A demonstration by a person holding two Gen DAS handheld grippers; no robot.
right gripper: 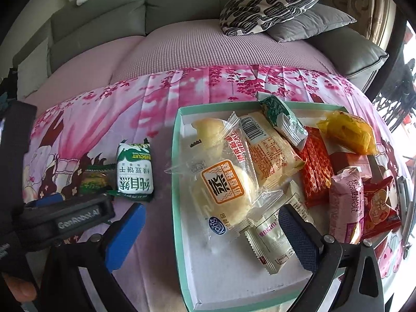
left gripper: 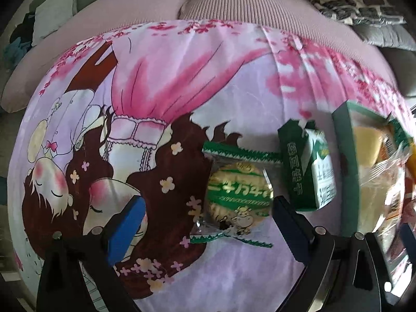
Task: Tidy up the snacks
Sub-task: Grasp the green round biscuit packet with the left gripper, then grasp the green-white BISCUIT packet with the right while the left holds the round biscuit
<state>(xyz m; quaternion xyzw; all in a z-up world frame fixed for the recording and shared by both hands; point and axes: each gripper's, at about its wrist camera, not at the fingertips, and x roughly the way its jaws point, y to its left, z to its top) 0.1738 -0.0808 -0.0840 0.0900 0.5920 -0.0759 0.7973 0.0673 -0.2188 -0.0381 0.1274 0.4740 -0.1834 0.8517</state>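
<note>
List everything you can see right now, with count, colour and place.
Tray: one, teal rim, on printed cloth.
Steamed cake packs: two, clear wrap, yellow, in tray.
Other tray snacks: about seven; green, orange, red, pink, white.
Biscuit pack: one, green-white, on cloth left of tray.
Round biscuit: one, green wrap, left of the pack.
Patterned cushion: one, black-white, on sofa.
Left tongs: open, around round biscuit.
Right tongs: open, over tray.
</note>
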